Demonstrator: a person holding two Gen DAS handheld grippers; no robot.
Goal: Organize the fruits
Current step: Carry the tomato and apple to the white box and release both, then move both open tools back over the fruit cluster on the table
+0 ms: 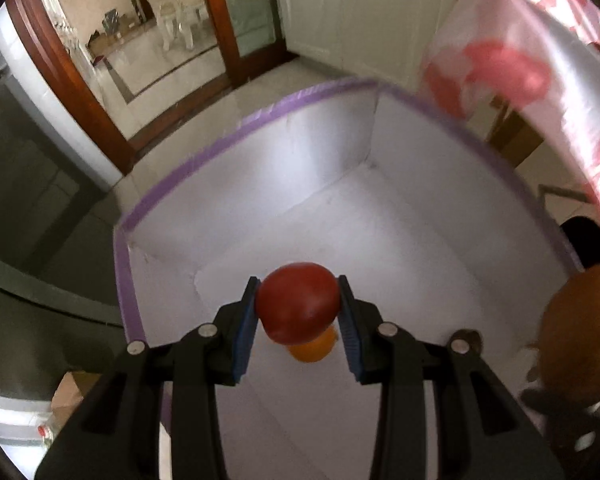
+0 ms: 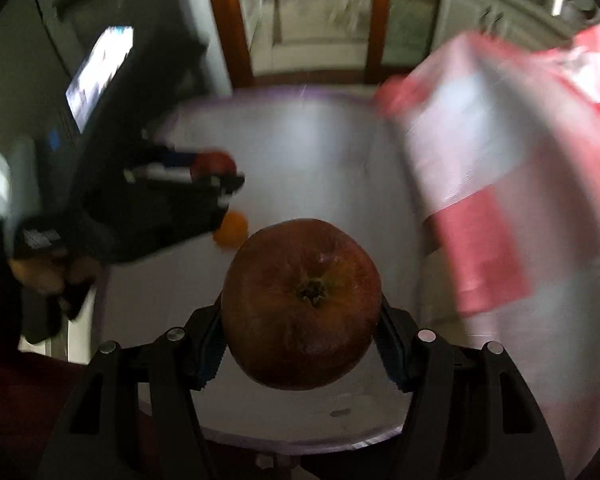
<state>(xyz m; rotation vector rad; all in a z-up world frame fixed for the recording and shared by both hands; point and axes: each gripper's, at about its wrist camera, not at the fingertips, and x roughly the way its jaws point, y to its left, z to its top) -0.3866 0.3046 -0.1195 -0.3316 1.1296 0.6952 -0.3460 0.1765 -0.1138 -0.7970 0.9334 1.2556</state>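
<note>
Red and smooth, a small tomato-like fruit (image 1: 298, 307) sits clamped in the left tool (image 1: 299, 312), hanging inside the white purple-rimmed box (image 1: 204, 160) just above an orange fruit (image 1: 313, 350) on its floor. The right tool (image 2: 301, 332) is clamped on a large apple (image 2: 301, 304) over the same box. My advice: lower each near the floor, release beside the orange fruit, not onto it. Only the right view shows both tools together; only the left shows the box's far corner clearly.
</note>
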